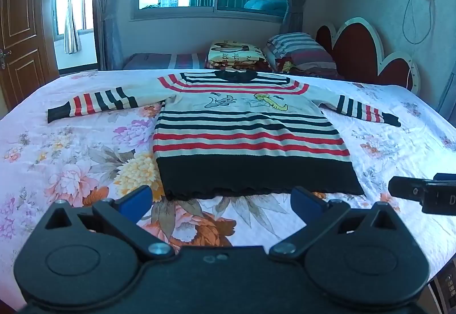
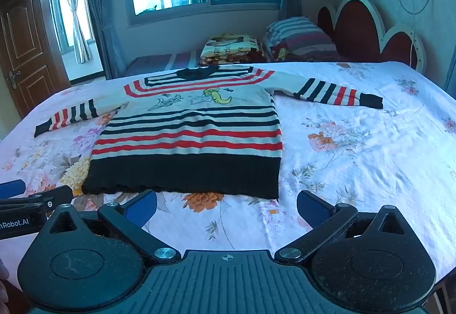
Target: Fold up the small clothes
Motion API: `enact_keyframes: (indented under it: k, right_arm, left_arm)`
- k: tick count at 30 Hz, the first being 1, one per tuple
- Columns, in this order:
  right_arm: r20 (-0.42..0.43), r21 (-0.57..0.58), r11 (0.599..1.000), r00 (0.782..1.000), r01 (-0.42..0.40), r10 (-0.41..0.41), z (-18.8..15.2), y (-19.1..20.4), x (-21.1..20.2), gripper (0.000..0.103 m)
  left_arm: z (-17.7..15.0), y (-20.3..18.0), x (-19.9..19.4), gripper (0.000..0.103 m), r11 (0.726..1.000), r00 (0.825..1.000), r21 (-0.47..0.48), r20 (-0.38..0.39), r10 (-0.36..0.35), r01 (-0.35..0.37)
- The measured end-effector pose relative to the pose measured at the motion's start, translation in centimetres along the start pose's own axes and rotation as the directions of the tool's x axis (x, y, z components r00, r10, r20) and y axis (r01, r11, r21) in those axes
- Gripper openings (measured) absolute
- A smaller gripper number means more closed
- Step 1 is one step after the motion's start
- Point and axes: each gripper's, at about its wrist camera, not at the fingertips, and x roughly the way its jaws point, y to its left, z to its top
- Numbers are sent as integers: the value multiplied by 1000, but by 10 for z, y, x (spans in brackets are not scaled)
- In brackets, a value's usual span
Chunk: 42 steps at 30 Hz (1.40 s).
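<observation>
A small striped sweater in cream, red and black lies flat on the floral bedsheet, sleeves spread out to both sides, black hem nearest me. It also shows in the right wrist view. My left gripper is open and empty, just short of the hem's middle. My right gripper is open and empty, in front of the hem's right corner. Part of the right gripper shows at the right edge of the left wrist view; part of the left gripper shows at the left edge of the right wrist view.
A folded blanket and a striped pillow lie at the bed's far side by the red headboard. A wooden door stands at the left. The bedsheet stretches to the sweater's right.
</observation>
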Motion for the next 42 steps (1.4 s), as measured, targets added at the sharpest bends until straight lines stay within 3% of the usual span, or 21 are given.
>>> enact_keyframes:
  k: [42]
  right_arm:
    - [-8, -6, 1000, 1000, 4, -4, -1, 0, 1, 103]
  left_arm:
    - [-4, 2, 3, 103, 1000, 1000, 9, -4, 9, -9]
